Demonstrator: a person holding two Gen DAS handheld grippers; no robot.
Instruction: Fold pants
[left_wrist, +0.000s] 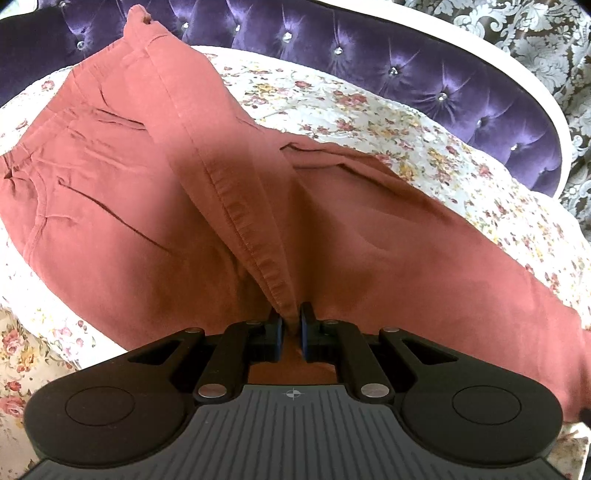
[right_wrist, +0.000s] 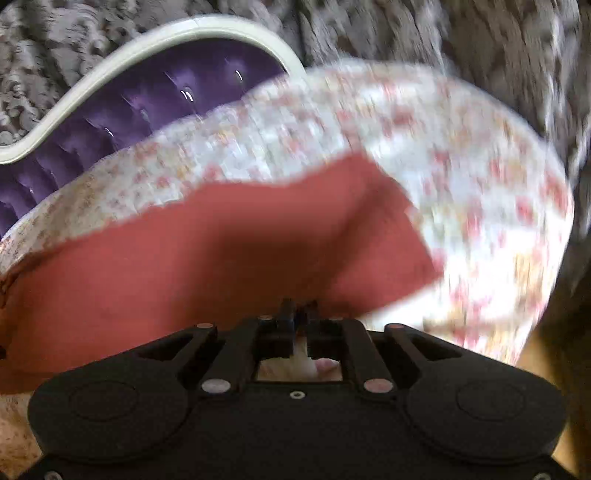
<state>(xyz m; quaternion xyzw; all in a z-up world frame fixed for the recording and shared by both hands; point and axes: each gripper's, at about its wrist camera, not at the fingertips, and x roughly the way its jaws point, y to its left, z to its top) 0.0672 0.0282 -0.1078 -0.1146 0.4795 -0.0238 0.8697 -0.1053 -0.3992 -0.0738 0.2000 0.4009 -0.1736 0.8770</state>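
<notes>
the rust-red pants (left_wrist: 122, 192) lie on the floral bed (left_wrist: 369, 107), long axis running left to right, waistband at left; the left tool (left_wrist: 291, 325) pinches a raised hem, and the right tool (right_wrist: 299, 314), blurred, looks pinched on pants cloth; a purple tufted headboard (left_wrist: 424, 70) stands behind

Soft daylight, fisheye-curved edges, right wrist view motion-blurred

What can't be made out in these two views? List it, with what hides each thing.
- Right wrist view: motion blur smears the pants and floral bedspread; whether the right gripper pinches fabric is unclear.
- Left wrist view: the left gripper covers the pants' near edge; the frame edge cuts off the waistband on the left.
- The pants' full length shows in neither view.
</notes>
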